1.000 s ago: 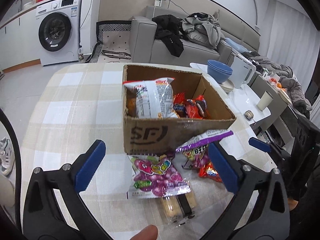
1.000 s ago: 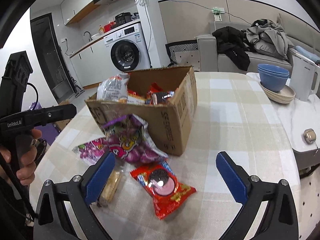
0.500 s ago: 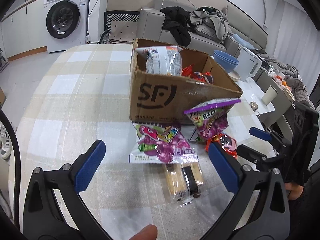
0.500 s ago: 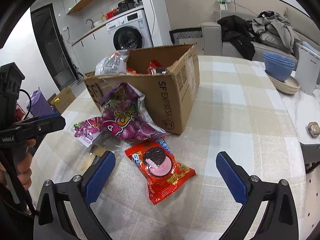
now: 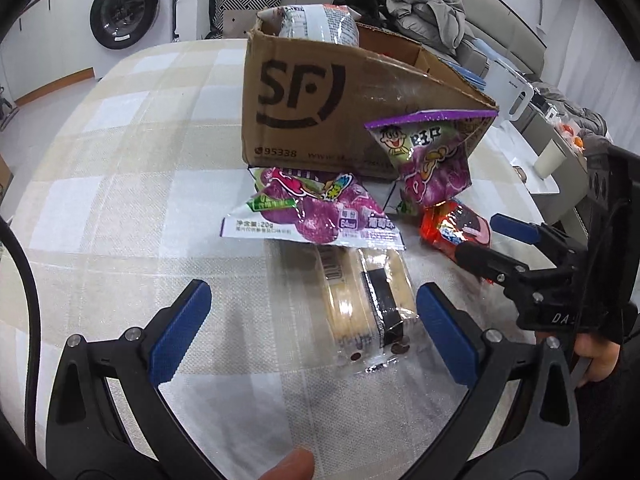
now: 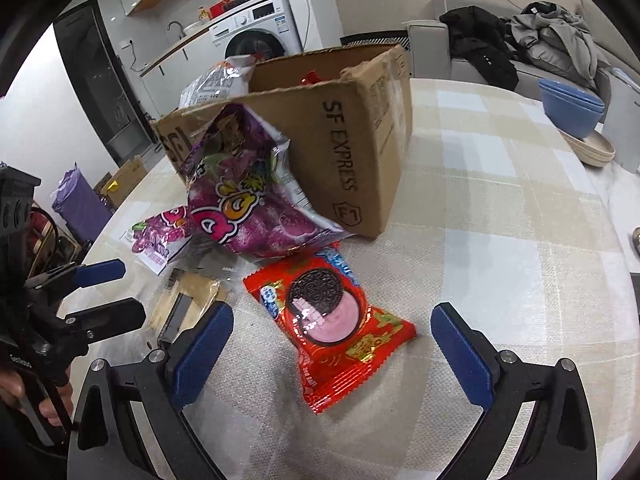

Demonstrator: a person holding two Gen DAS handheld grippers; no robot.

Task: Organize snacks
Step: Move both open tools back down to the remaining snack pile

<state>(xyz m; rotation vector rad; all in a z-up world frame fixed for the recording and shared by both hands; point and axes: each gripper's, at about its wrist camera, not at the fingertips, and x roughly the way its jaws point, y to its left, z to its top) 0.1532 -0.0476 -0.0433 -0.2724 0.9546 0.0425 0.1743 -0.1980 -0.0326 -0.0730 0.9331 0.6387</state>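
Left wrist view: left tongs spread wide, pinching nothing; clear-wrapped cake pack lies between their tips on the bench.
Right wrist view: right tongs spread, empty; red cookie packet between and just ahead of them.
Box: cardboard carton beyond both tongs, holding a silver-white bag and something red.
Leaning: purple candy bag against the carton.
Flat: second purple packet, overlapping the cake pack's far end.
Hidden: most carton contents behind its walls.
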